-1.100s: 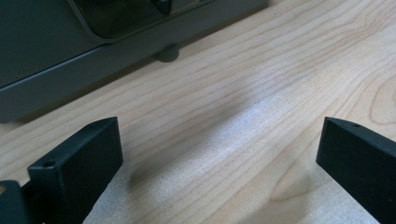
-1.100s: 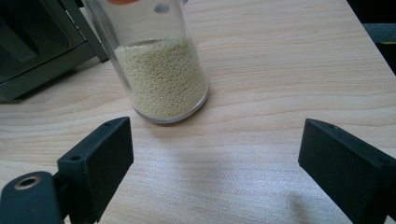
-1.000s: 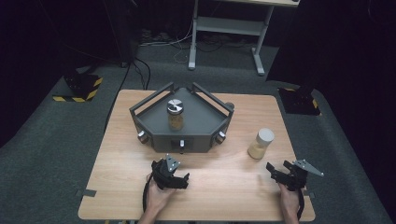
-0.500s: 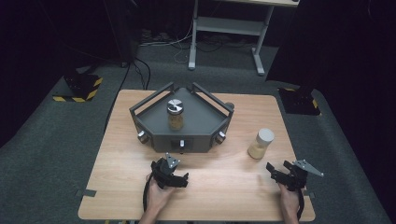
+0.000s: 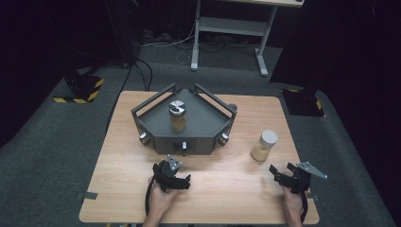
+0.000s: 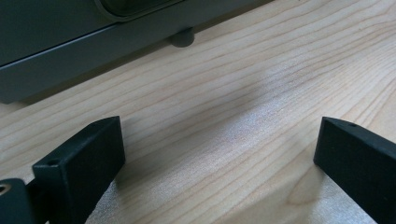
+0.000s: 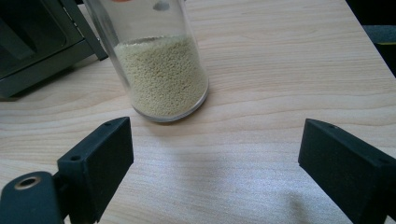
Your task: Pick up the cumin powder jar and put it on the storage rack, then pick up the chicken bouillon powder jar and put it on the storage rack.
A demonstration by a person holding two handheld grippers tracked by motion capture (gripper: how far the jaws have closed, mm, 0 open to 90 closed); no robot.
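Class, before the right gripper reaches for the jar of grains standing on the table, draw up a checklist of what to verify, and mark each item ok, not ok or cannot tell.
1. Right gripper jaws wide open, nothing between them: ok.
2. Jar of grains upright on the table, ahead of the right gripper: ok.
3. White lid seated on that jar: ok; whether it is tight, cannot tell.
4. Bare wood between the jaws and the jar: ok.
5. Left gripper open, holding nothing, resting near the grey tray: ok.
6. Second jar stands apart in the tray, out of the way: ok.
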